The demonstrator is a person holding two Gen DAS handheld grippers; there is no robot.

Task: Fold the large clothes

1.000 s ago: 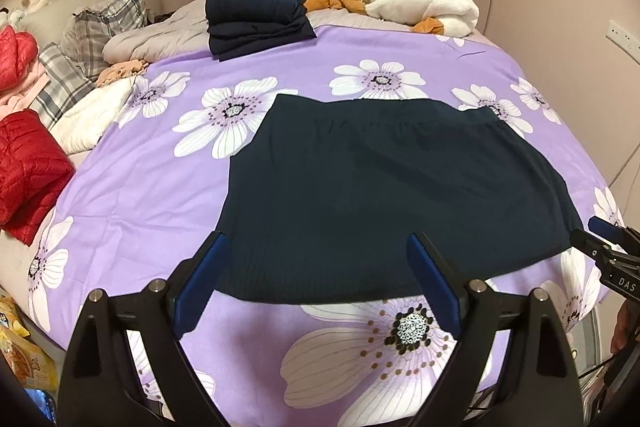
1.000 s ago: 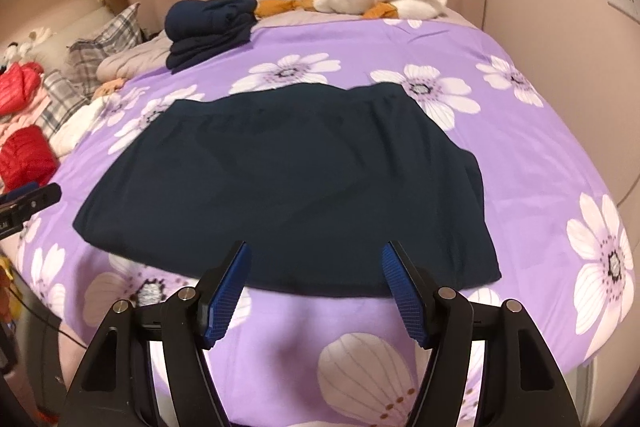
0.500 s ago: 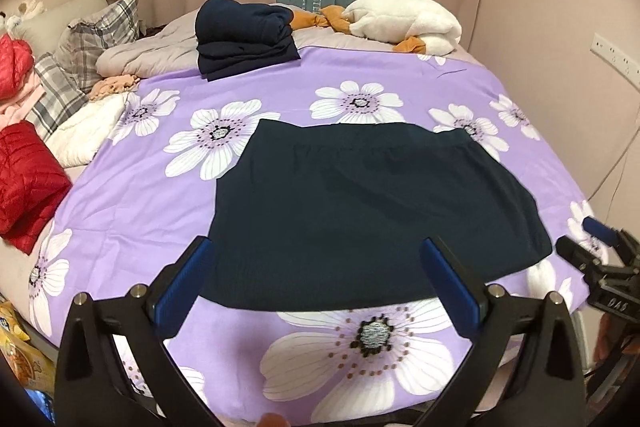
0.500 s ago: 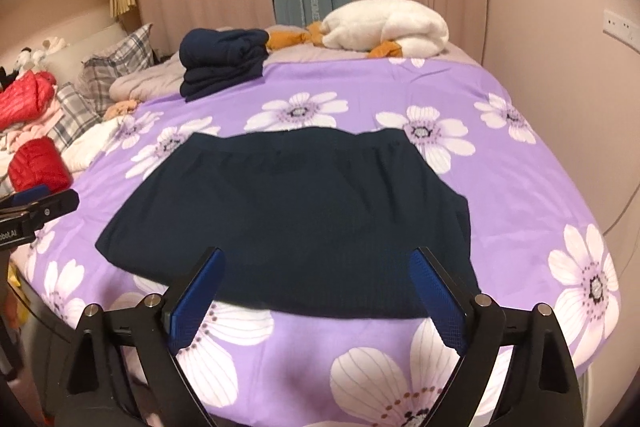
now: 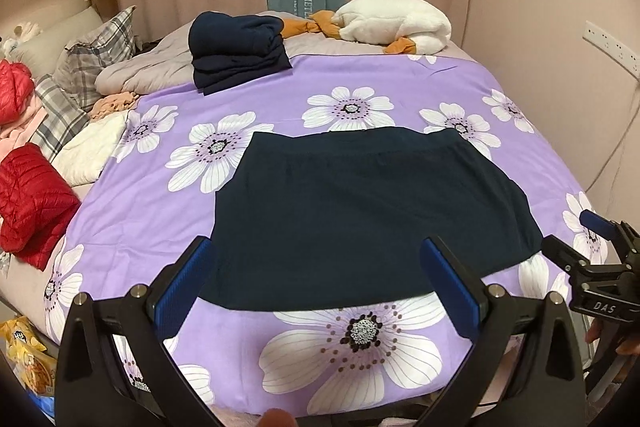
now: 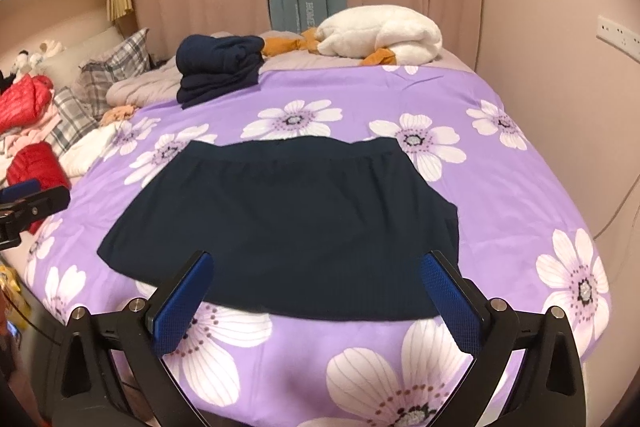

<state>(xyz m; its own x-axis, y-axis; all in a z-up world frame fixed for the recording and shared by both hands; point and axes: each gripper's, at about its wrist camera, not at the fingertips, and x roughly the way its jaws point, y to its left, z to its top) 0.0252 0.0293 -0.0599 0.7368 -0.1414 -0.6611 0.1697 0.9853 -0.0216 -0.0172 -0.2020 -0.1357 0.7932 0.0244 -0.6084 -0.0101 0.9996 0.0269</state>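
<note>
One dark skirt (image 5: 360, 219) lies flat, waistband toward the curtains, long axis sideways. Left gripper (image 5: 320, 275) released; right gripper (image 6: 316, 287) opening, empty.

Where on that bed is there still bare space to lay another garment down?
Bare purple cover lies between the spread dark skirt and the white bundle by the curtains, and right of the skirt toward the wall. The left edge is crowded: red jackets, plaid pillows and a folded navy stack.
</note>
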